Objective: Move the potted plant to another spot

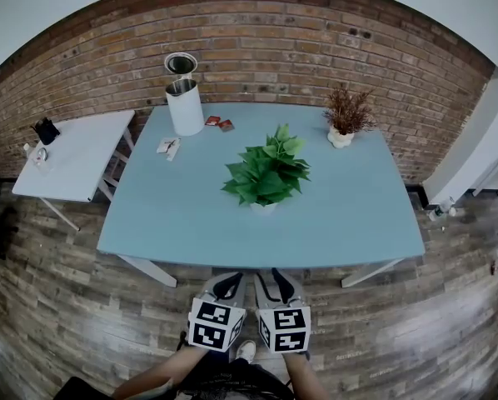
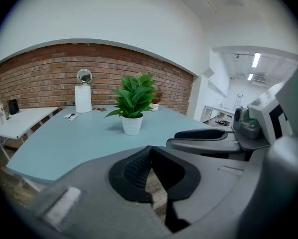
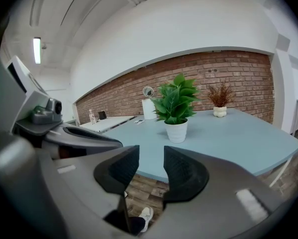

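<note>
Potted plant (image 1: pixel 266 173) on blue table (image 1: pixel 191 215); brick wall (image 1: pixel 257 48) behind, wood floor (image 1: pixel 415 332).

Bright, even indoor light fills my three views, ceiling strip lights (image 2: pixel 255 59) glowing off to the side. The potted plant (image 1: pixel 266 173) casts a faint shadow on the blue table (image 1: pixel 191 215); fisheye lenses bow the brick wall (image 1: pixel 257 40) and blacken my gripper views' corners.

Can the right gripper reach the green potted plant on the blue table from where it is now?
Probably yes. The right gripper is open and empty, and only bare blue table lies between it and the green potted plant.
</note>
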